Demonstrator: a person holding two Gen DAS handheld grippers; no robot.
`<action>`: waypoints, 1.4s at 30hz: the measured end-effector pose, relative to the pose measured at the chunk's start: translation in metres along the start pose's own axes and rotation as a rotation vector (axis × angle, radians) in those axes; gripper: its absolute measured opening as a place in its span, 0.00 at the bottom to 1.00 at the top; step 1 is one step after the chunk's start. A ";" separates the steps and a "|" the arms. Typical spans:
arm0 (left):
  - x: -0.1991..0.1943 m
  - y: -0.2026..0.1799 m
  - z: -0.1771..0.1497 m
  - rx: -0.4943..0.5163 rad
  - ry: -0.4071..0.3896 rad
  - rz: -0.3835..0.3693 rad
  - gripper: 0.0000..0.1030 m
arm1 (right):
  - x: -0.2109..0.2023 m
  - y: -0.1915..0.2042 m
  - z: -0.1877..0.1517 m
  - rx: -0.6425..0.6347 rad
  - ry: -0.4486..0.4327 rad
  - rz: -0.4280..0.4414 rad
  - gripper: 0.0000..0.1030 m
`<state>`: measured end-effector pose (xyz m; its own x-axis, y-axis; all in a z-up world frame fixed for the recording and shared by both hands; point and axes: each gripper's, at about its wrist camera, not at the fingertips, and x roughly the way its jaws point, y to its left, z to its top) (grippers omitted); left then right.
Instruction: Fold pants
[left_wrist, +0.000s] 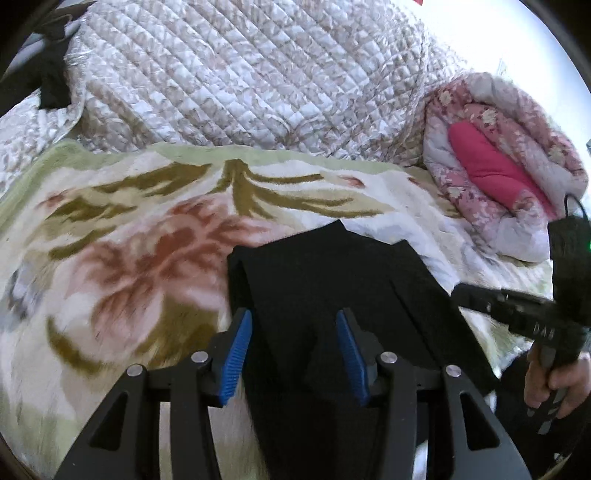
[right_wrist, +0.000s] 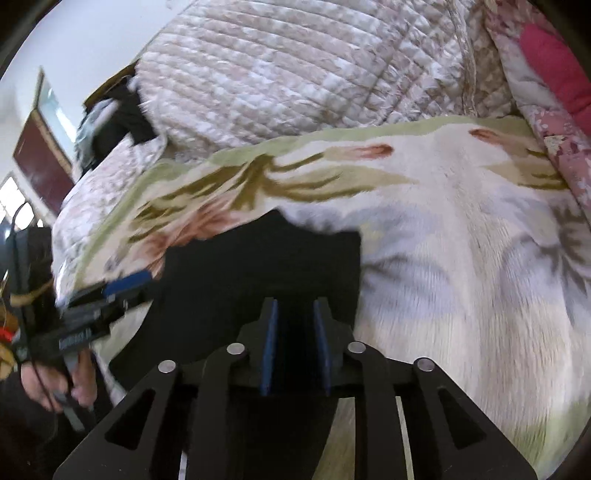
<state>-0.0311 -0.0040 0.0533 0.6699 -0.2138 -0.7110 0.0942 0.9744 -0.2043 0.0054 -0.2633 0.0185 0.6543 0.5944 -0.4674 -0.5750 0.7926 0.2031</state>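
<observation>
On the bed's flowered blanket (left_wrist: 122, 229) the black pants (left_wrist: 314, 280) lie already folded narrow; left gripper (left_wrist: 293, 350) gapes over them, right gripper (right_wrist: 295, 343) nearly together, apparently empty; further folding likely remains.

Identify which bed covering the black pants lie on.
The floral fleece blanket, plush with pink flowers, holds the pants; the quilted bedspread lies behind.

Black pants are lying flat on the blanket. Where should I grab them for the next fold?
Probably pinch the far hem of the black pants, coming in low from the near side along the legs. That edge is a free, straight corner on the floral blanket, so it should lift cleanly.
</observation>
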 end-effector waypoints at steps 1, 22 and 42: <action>-0.008 0.000 -0.005 -0.006 -0.003 -0.005 0.49 | -0.006 0.006 -0.008 -0.009 0.002 0.004 0.20; -0.020 -0.008 -0.040 -0.002 0.066 0.055 0.49 | -0.024 0.040 -0.044 -0.107 0.031 -0.065 0.28; -0.011 -0.010 -0.012 -0.018 0.069 0.054 0.49 | -0.024 0.014 -0.021 0.003 0.028 -0.035 0.37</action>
<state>-0.0480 -0.0118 0.0553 0.6215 -0.1661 -0.7656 0.0459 0.9833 -0.1761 -0.0286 -0.2694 0.0144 0.6599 0.5623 -0.4984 -0.5503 0.8133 0.1890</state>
